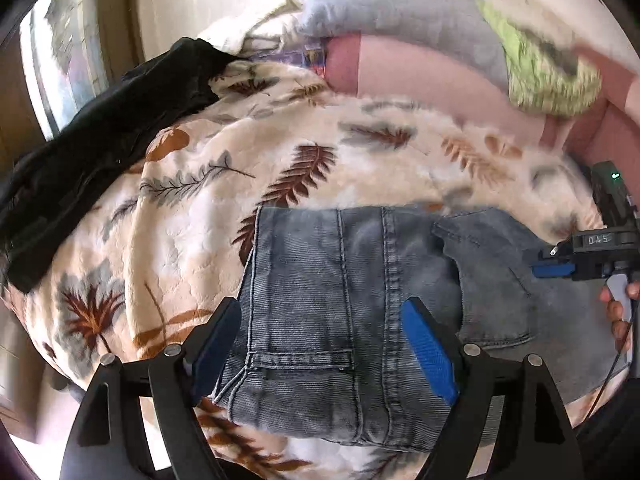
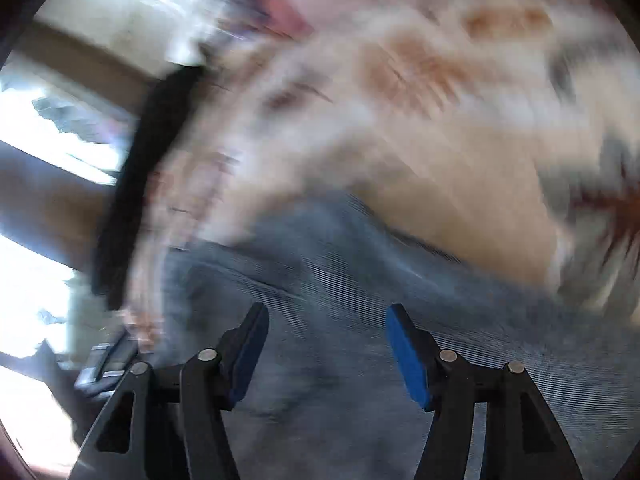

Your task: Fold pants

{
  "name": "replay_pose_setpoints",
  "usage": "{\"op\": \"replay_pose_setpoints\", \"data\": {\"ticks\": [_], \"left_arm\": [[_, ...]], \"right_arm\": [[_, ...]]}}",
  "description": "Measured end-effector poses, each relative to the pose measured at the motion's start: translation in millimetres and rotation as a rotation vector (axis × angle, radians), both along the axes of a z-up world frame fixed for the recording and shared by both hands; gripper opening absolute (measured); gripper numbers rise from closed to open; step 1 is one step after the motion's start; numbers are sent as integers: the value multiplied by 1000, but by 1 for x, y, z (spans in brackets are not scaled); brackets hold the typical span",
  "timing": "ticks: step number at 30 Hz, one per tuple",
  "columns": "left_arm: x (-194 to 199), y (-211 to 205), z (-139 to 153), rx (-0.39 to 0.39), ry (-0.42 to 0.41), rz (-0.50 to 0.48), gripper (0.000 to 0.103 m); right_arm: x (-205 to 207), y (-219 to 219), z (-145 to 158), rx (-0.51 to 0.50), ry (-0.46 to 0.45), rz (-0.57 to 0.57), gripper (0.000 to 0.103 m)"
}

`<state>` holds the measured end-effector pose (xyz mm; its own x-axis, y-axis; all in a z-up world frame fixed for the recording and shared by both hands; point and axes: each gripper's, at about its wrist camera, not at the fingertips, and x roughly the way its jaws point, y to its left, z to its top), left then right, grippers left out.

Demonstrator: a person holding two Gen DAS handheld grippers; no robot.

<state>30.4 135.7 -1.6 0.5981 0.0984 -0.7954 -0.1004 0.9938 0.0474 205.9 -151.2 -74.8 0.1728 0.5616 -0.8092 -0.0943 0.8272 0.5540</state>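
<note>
Folded grey jeans (image 1: 344, 312) lie on the near part of a leaf-print blanket (image 1: 248, 148) covering the bed, a black garment (image 1: 100, 148) at the far left, while the left hand-held gripper (image 1: 320, 348) and right hand-held gripper (image 2: 326, 352) hang above the denim, jaws apart, holding nothing

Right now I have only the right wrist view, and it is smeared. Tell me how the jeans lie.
Observer: The jeans lie folded flat on the leaf-print blanket.
Operator: Report the left tongs.
Observer: The left tongs are open over the jeans and grip nothing.
Operator: Name what lies beyond the blanket.
Observer: A grey pillow lies at the far side, with a green cushion against it.
</note>
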Motion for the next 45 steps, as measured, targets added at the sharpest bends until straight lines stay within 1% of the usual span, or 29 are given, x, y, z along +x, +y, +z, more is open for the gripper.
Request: {"op": "replay_pose_setpoints", "data": {"ticks": [2, 3, 5, 9, 14, 15, 16, 17, 18, 19, 20, 21, 22, 23, 24, 26, 27, 28, 29, 31, 33, 34, 37, 39, 40, 41, 42, 44, 45], "left_arm": [[14, -5, -36, 74, 134, -18, 85], [14, -1, -42, 43, 123, -11, 89], [12, 7, -32, 5, 118, 32, 90], [6, 1, -3, 56, 38, 25, 90], [8, -21, 16, 33, -50, -37, 90], [10, -28, 12, 48, -39, -49, 90], [18, -38, -3, 94, 17, -67, 90], [25, -40, -18, 126, 80, -73, 90], [32, -41, -35, 136, 142, -79, 91], [33, -35, -39, 96, 115, -56, 95], [32, -30, -36, 73, 120, -32, 95], [32, -29, -34, 64, 125, -27, 95], [32, -28, -31, 65, 123, -26, 95], [32, -29, -31, 79, 125, -38, 95], [32, -32, -31, 100, 126, -48, 95], [33, -37, -30, 125, 124, -48, 95], [34, -38, -31, 130, 123, -47, 95], [34, -39, -31, 138, 120, -45, 95], [32, -40, -31, 145, 119, -43, 95], [30, -42, -27, 157, 108, -42, 95], [28, -44, -17, 175, 83, -32, 95], [26, -46, -11, 173, 62, -30, 95], [18, -57, 11, 135, -16, -31, 95], [14, -67, 19, 110, -61, -44, 95], [12, -74, 21, 100, -80, -58, 95], [14, -84, 15, 108, -72, -82, 95], [17, -90, 7, 123, -43, -94, 95], [30, -100, -28, 165, 93, -125, 96], [34, -100, -41, 176, 134, -122, 96]], "right_arm": [[-2, -9, 12, 61, -2, -56, 61], [-6, -11, 22, 61, -27, -51, 61], [-21, -15, 46, 46, -114, -39, 61], [-52, -50, 64, 107, -152, -84, 62], [-70, -132, 49, 179, -123, -251, 62], [-68, -154, 40, 172, -133, -309, 62], [-66, -169, 36, 161, -134, -347, 63], [-61, -195, 18, 166, -92, -432, 63], [-60, -218, 1, 283, -29, -506, 53], [-62, -235, -6, 393, 10, -558, 51], [-63, -244, 1, 414, 10, -574, 52], [-66, -250, 20, 359, -56, -562, 56], [-69, -255, 31, 350, -105, -550, 60], [-73, -262, 43, 369, -160, -539, 69], [-75, -268, 47, 339, -172, -553, 70], [-67, -285, 25, 177, -105, -605, 70], [-60, -291, 8, 191, -74, -580, 44], [-58, -301, 5, 166, -75, -592, 24], [-60, -309, 9, 188, -68, -622, 17], [-70, -314, 27, 218, -138, -626, 29], [-88, -313, 44, 227, -189, -621, 58], [-99, -310, 51, 248, -201, -598, 62], [-130, -295, 62, 270, -188, -507, 63], [-142, -283, 51, 289, -155, -472, 69], [-143, -280, 38, 262, -130, -467, 71], [-139, -282, 22, 202, -92, -478, 69], [-137, -288, 10, 221, -83, -493, 57], [-135, -298, 16, 282, -64, -528, 57], [-139, -301, 30, 273, -100, -539, 57]]}}
